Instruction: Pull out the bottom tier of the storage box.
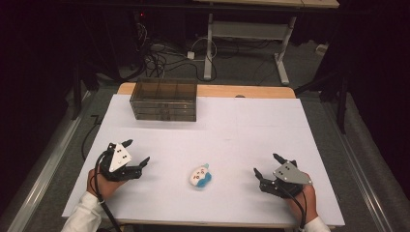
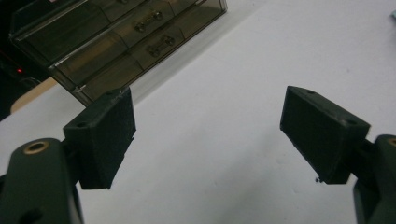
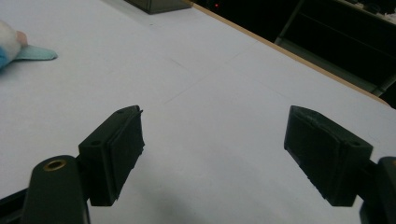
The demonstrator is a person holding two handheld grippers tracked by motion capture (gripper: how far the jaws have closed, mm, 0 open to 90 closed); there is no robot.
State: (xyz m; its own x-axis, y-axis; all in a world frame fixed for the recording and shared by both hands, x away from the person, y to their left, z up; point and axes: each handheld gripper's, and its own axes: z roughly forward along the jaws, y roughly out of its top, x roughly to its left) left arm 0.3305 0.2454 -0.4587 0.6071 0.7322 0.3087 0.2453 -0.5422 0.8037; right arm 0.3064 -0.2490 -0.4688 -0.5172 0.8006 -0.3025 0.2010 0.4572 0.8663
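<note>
A small white and blue plush toy [image 1: 200,176] lies near the front middle of the white table [image 1: 232,125]. My left gripper [image 1: 137,152] rests at the front left, jaws wide open and empty, aimed toward the back right. At the front right, my right gripper [image 1: 268,165] also stands open with nothing between its jaws. In the left gripper view the open gripper [image 2: 208,137] faces a smoky clear drawer box [image 2: 116,42]. The right gripper view has its gripper [image 3: 212,156] over bare table, with the toy [image 3: 11,42] at the upper left edge.
The smoky clear drawer box [image 1: 163,99] with several small drawers stands at the back left of the table. Beyond the table's far wooden edge [image 1: 241,91] are cables and a desk frame [image 1: 251,34] on the floor.
</note>
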